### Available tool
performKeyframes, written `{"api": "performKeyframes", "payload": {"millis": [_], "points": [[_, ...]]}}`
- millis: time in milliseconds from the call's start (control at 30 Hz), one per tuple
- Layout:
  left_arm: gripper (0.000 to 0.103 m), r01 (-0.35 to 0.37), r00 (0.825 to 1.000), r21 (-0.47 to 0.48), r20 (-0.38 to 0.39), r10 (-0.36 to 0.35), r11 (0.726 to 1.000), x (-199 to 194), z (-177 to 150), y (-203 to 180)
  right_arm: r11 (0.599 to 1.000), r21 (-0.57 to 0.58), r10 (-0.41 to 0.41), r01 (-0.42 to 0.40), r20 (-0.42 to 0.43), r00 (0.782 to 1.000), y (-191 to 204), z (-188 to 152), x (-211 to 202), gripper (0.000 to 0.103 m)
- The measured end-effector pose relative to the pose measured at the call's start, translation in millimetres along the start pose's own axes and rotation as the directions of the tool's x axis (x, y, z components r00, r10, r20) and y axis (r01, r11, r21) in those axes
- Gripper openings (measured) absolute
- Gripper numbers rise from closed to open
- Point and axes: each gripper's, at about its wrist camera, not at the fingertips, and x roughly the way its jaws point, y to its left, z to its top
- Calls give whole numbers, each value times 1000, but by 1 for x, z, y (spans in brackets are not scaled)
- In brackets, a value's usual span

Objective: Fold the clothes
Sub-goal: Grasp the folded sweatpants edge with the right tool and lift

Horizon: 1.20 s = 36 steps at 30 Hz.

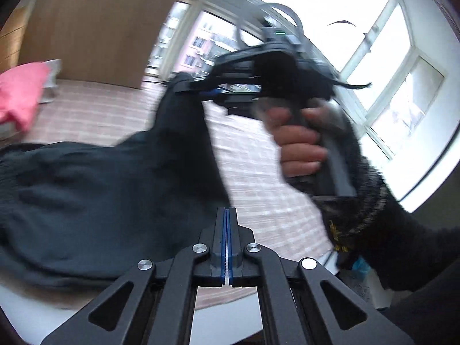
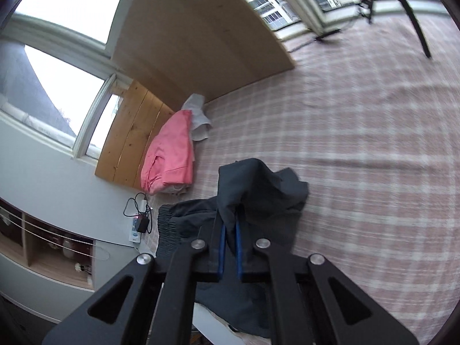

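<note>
1. While your right claw (image 2: 229,230) is pinched tight on a fold of the dark trousers (image 2: 253,189), its blue pads are held slightly apart by the cloth between them, and the fabric peaks up over the fingertips like a small tent.
2. Your left claw (image 1: 227,211) is fully together, blue pads pressed flat on each other; its tips meet the lower edge of the same trousers (image 1: 100,189), but whether any cloth is actually caught there cannot be told.
3. The trousers hang from your right claw (image 1: 187,86) in the left camera, stretched down to the left, with the rest lying bunched on the checked bedspread (image 2: 359,143) near the bed's near edge.
4. Much of the left view is smeared by motion: your right hand (image 1: 299,143), its woolly sleeve (image 1: 373,201) and the tool's upper parts are soft-edged.
5. The trousers' full shape is not readable; the lower part is hidden behind the claw linkage in both views, and the elastic waistband (image 2: 166,224) shows only on the left.
6. Your right hand wraps the grey handle with fingers curled, the tool pointing left across the left camera's picture, raised above the bedspread.
7. A pink garment (image 2: 169,155) lies folded at the bed's far left edge against the wooden headboard (image 2: 129,138).
</note>
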Motion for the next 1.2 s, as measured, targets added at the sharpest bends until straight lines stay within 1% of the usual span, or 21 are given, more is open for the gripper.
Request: {"api": "performKeyframes", "payload": {"millis": [67, 100, 233, 300, 333, 367, 400, 433, 500, 533, 567, 633, 667, 700, 733, 800, 867, 933, 1000, 1067, 1200], "points": [[0, 7, 1000, -37, -1, -7, 999, -18, -1, 30, 1000, -2, -5, 5, -12, 1000, 31, -2, 19, 6], [0, -5, 1000, -50, 8, 6, 999, -33, -1, 48, 1000, -8, -12, 12, -21, 1000, 45, -4, 28, 5], [0, -46, 998, -77, 31, 49, 996, -71, -3, 101, 994, -91, -64, 58, -55, 996, 115, -18, 75, 5], [0, -67, 997, -104, 41, 72, 992, -84, -4, 126, 987, -142, -88, 74, -99, 991, 144, -30, 110, 5], [0, -75, 996, -114, 45, 81, 991, -88, -8, 135, 982, -172, -103, 79, -133, 986, 155, -38, 130, 6], [0, -81, 995, -119, 48, 88, 990, -94, -8, 144, 973, -215, -122, 79, -194, 973, 165, -48, 159, 6], [0, -96, 994, -122, 47, 102, 988, -101, -13, 154, 961, -263, -155, 86, -254, 955, 174, -59, 188, 10], [0, -106, 993, -125, 42, 112, 986, -106, -17, 161, 946, -300, -212, 122, -291, 933, 179, -71, 211, 10], [0, -112, 993, -121, 32, 117, 986, -111, -17, 171, 923, -342, -288, 176, -314, 905, 187, -86, 235, 12], [0, -116, 992, -116, 29, 121, 986, -114, -17, 173, 919, -355, -290, 173, -309, 906, 190, -90, 235, 13], [0, -118, 992, -108, 24, 122, 987, -120, -17, 174, 921, -356, -268, 157, -288, 919, 191, -94, 225, 14], [0, -131, 991, -89, 13, 132, 987, -125, -16, 178, 939, -329, -192, 101, -257, 947, 187, -92, 196, 20], [0, -133, 991, -87, 11, 135, 987, -125, -16, 178, 950, -305, -145, 71, -229, 962, 181, -90, 174, 21], [0, -136, 990, -86, 10, 137, 987, -123, -12, 183, 957, -287, -106, 50, -182, 978, 170, -87, 147, 23], [0, -143, 989, -85, 12, 145, 986, -128, -13, 183, 958, -280, -97, 56, -132, 986, 158, -86, 126, 29], [0, -159, 987, -92, 21, 162, 983, -123, -10, 183, 960, -246, -144, 132, -33, 989, 121, -79, 84, 40], [0, -177, 983, -108, 21, 180, 978, -120, -9, 178, 961, -189, -207, 203, 1, 978, 77, -72, 57, 40], [0, -189, 981, -118, 20, 193, 975, -114, -10, 176, 970, -133, -207, 203, -15, 978, 42, -67, 48, 40], [0, -211, 977, -122, 16, 214, 970, -110, -10, 170, 984, -92, -160, 155, -44, 986, 16, -63, 55, 40], [0, -230, 973, -126, 5, 233, 965, -107, -10, 164, 990, -90, -114, 107, -76, 991, 6, -59, 68, 40], [0, -269, 963, -131, -3, 271, 954, -106, -12, 150, 988, -142, -85, 65, -139, 987, 6, -56, 97, 40]]}}
